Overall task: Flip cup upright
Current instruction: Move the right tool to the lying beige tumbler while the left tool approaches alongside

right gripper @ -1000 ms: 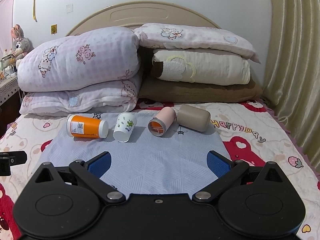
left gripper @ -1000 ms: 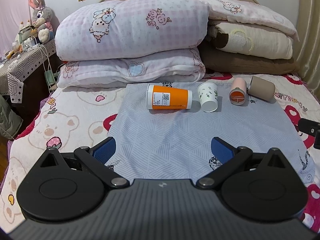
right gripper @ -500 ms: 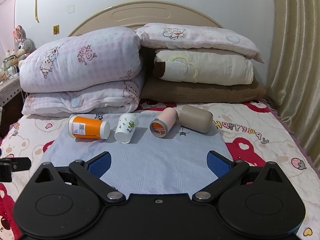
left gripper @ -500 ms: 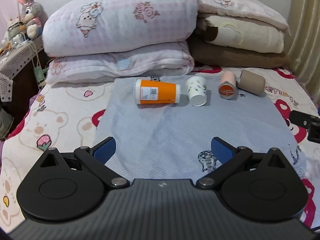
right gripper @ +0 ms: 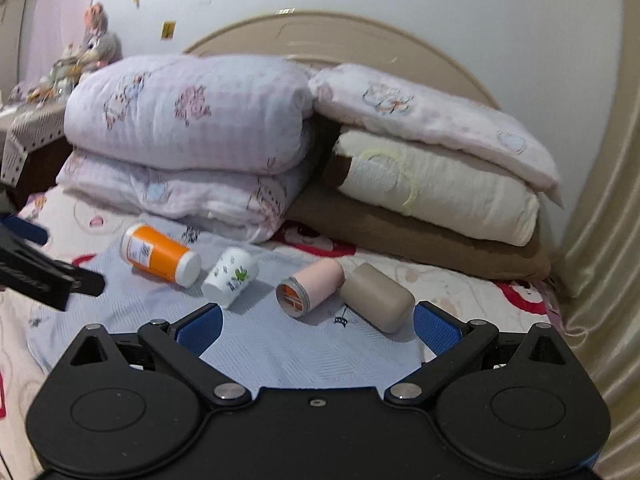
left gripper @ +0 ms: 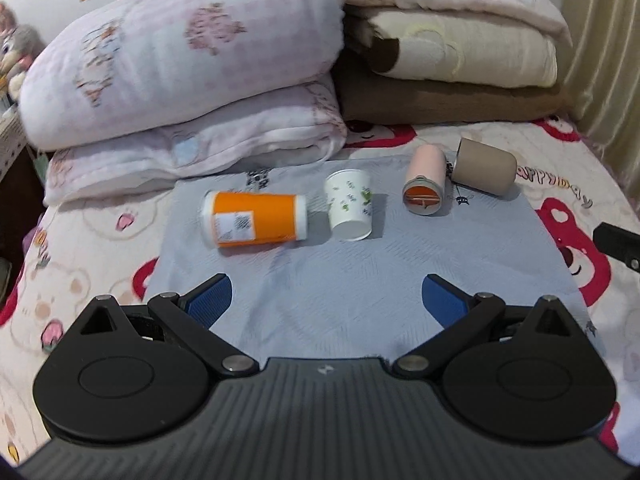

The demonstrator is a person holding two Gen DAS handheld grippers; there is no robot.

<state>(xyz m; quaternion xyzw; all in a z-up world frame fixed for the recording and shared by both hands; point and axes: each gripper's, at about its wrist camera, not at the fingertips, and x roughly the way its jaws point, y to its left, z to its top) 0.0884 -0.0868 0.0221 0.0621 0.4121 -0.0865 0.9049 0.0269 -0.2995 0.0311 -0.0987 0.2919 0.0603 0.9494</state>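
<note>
Several cups lie on their sides in a row on a grey-blue cloth (left gripper: 360, 280) on the bed: an orange cup (left gripper: 256, 219), a white cup with green print (left gripper: 350, 205), a pink cup (left gripper: 425, 186) and a beige cup (left gripper: 482, 166). They also show in the right wrist view: orange cup (right gripper: 160, 255), white cup (right gripper: 231, 276), pink cup (right gripper: 312, 286), beige cup (right gripper: 378, 297). My left gripper (left gripper: 326, 294) is open and empty, short of the orange and white cups. My right gripper (right gripper: 318, 322) is open and empty, close before the pink and beige cups.
Stacked pillows and folded quilts (left gripper: 192, 64) stand right behind the cups. A curtain (right gripper: 600, 200) hangs at the right. A nightstand with a plush toy (right gripper: 96, 40) is at the far left. The left gripper shows at the left edge of the right wrist view (right gripper: 44, 276).
Both grippers have moved forward toward the cups, which look larger now. The right gripper has tilted and swung toward the pink and beige cups. The cups have not moved.
</note>
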